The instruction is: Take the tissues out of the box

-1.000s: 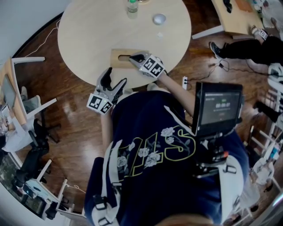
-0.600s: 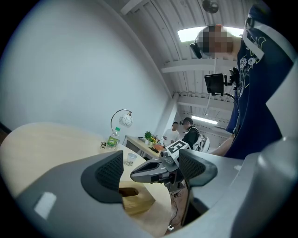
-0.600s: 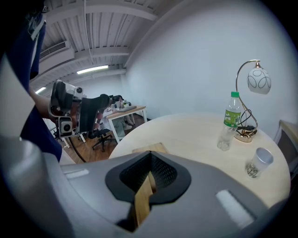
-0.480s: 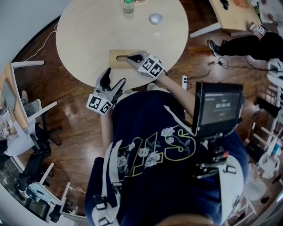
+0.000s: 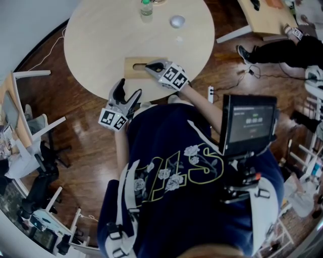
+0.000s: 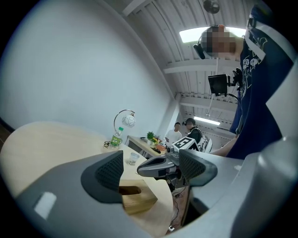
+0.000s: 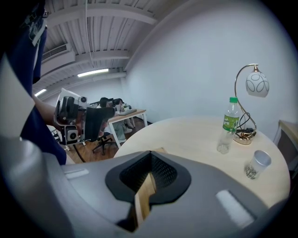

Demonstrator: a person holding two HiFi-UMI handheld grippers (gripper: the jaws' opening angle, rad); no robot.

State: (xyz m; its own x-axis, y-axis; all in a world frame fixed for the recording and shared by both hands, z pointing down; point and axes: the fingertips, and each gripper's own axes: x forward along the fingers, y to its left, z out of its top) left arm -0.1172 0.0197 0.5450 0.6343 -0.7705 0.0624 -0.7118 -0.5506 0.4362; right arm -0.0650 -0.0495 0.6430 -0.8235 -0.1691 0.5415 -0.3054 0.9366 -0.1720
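Observation:
A flat wooden tissue box [image 5: 136, 66] lies near the front edge of the round table [image 5: 101, 40]. My right gripper [image 5: 150, 66] hovers over the box's dark slot, its jaws shut with no tissue visible between them. In the right gripper view the shut right gripper [image 7: 148, 175] shows only a sliver of the box [image 7: 144, 197] through the gap. My left gripper [image 5: 129, 91] hangs open off the table's near edge, below and left of the box. Its own view shows the left gripper [image 6: 151, 169] spread wide, the box [image 6: 137, 200] beyond the jaws, and the right gripper [image 6: 158, 166] above the box.
A green-labelled bottle [image 5: 147, 7] and a clear cup [image 5: 177, 21] stand at the table's far side, with a lamp [image 7: 253, 86] beside them. A monitor [image 5: 250, 123] rides on the person's chest rig. Chairs [image 5: 35, 126] stand left. A second desk [image 5: 267, 17] and people are far right.

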